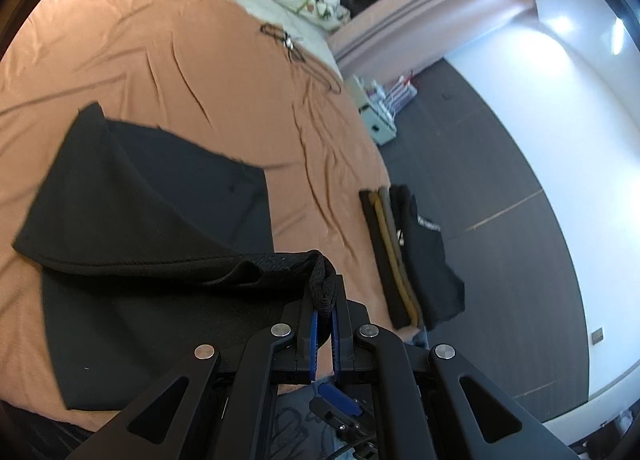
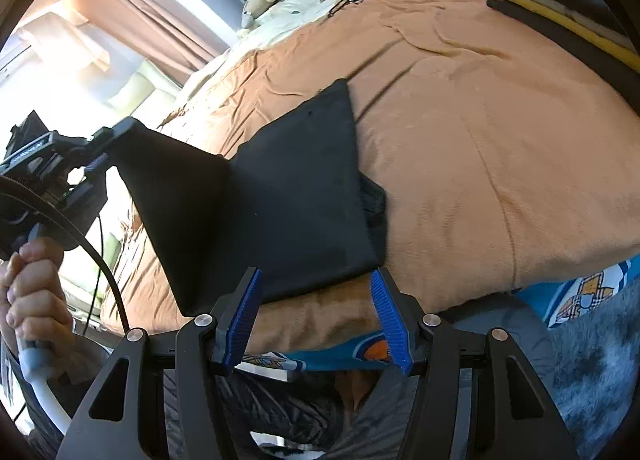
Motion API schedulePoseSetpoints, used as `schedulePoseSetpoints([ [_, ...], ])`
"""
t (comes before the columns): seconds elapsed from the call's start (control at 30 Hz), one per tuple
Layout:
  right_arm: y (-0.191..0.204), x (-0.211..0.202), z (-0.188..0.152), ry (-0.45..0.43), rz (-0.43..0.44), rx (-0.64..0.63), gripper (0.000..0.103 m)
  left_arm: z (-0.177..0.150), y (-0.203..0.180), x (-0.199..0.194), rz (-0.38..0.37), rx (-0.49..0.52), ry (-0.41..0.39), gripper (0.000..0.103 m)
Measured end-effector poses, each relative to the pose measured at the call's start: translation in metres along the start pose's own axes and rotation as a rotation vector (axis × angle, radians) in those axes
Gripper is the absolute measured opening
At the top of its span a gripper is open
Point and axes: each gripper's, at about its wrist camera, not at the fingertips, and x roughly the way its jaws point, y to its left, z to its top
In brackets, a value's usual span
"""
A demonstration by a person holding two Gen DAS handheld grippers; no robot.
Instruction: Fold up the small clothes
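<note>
garment (image 1: 152,219) lies on the bed (image 1: 140,59); folded stack (image 1: 408,256) sits right of it at the bed's edge

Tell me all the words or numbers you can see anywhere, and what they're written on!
None can be read for sure.
White print on the black folded shirt in the pile of folded clothes: too blurred to read.
Packages on the floor shelf: too small to read.
Pale marking on the left gripper, which holds the black garment: too blurred.
</note>
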Motion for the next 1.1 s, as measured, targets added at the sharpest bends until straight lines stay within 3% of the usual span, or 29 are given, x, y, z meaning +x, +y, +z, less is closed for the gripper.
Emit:
schedulePoseSetpoints([
  [0.3, -0.006, 0.000, 0.000, 0.003, 0.010, 0.011, 0.054, -0.026, 0.000, 0.053, 0.012, -0.012, 0.137, 0.009],
  [0.37, -0.008, 0.004, 0.002, 0.005, 0.015, 0.004, 0.054, -0.031, 0.004, 0.064, -0.007, -0.031, 0.197, 0.032],
  [0.47, -0.005, 0.007, 0.002, 0.008, 0.024, -0.016, 0.054, -0.032, 0.006, 0.060, 0.007, -0.020, 0.190, 0.055],
  [0.53, -0.001, 0.010, 0.004, 0.014, 0.035, -0.030, 0.054, -0.030, 0.011, 0.052, 0.019, -0.016, 0.168, 0.063],
  [0.97, 0.010, 0.040, 0.011, 0.051, -0.004, -0.052, 0.054, -0.016, 0.106, -0.006, 0.167, -0.179, 0.068, 0.064],
  [1.1, 0.008, 0.047, 0.018, 0.060, -0.016, -0.040, 0.044, -0.014, 0.130, -0.017, 0.194, -0.224, 0.041, 0.064],
])
